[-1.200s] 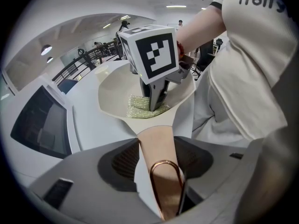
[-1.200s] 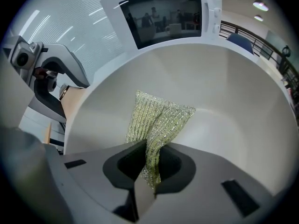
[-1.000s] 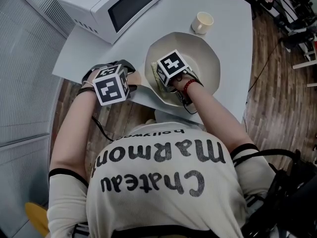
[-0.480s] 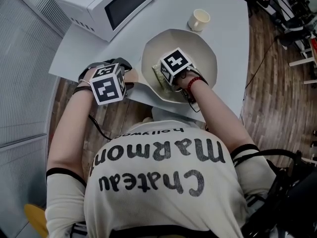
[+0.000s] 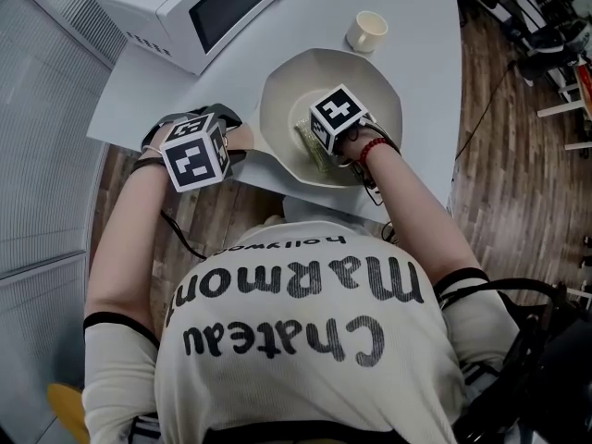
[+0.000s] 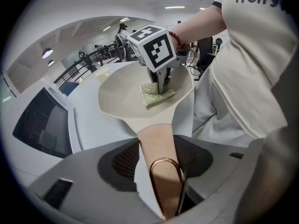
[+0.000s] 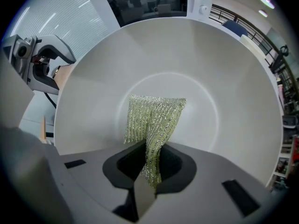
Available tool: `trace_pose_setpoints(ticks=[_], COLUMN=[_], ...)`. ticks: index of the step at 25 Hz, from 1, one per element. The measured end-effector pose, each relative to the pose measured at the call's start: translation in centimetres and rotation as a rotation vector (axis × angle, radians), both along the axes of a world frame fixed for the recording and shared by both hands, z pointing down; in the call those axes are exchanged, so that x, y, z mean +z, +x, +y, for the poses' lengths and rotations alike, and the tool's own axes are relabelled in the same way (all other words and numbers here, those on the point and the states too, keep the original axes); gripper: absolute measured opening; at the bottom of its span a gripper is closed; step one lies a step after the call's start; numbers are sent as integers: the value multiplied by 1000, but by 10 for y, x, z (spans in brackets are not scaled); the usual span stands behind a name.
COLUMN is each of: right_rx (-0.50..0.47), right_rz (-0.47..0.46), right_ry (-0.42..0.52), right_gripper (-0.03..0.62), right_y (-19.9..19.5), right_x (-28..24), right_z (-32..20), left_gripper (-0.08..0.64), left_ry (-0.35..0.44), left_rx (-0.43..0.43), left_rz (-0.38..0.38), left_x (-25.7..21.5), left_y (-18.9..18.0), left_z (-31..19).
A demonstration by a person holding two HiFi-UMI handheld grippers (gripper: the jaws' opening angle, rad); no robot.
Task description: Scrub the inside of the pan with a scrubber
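A cream pan point(image 5: 365, 83) sits near the front edge of the white table. Its tan handle point(image 6: 158, 141), which ends in a copper loop, lies between the jaws of my left gripper point(image 6: 156, 158), which is shut on it. From above, the left gripper point(image 5: 239, 146) is at the pan's left, over the table's edge. My right gripper point(image 7: 148, 164) is shut on a yellow-green mesh scrubber point(image 7: 154, 118) and presses it onto the pan's bottom point(image 7: 210, 69). In the left gripper view, the right gripper point(image 6: 163, 85) stands upright on the scrubber point(image 6: 150, 97) inside the pan point(image 6: 119, 94).
A white microwave point(image 5: 199, 7) stands at the table's back left. A cream cup point(image 5: 367, 30) sits just behind the pan. The table point(image 5: 425, 72) ends close to the person's body. Wooden floor point(image 5: 518, 155) lies to the right.
The right gripper has slid the scrubber to the right across the pan's bottom. The left gripper has kept its hold on the handle.
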State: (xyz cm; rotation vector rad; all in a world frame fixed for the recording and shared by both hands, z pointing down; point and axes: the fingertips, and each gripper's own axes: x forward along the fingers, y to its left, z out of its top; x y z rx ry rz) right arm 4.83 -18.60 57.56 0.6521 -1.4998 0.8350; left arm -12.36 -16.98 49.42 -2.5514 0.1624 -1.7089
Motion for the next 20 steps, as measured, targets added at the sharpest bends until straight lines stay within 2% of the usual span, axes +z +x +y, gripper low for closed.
trace_pose_setpoints(ticks=[16, 20], right_rx=[-119, -225], right_rz=[227, 277], right_ry=[54, 69], right_gripper=[51, 51], right_y=[49, 59], right_x=[-7, -3], right_z=[-6, -15], left_gripper=[222, 221], left_ry=[-13, -29], left_rx=[-32, -39], left_rz=[32, 35], left_x=[-2, -1], left_y=[-1, 0], left_z=[6, 3])
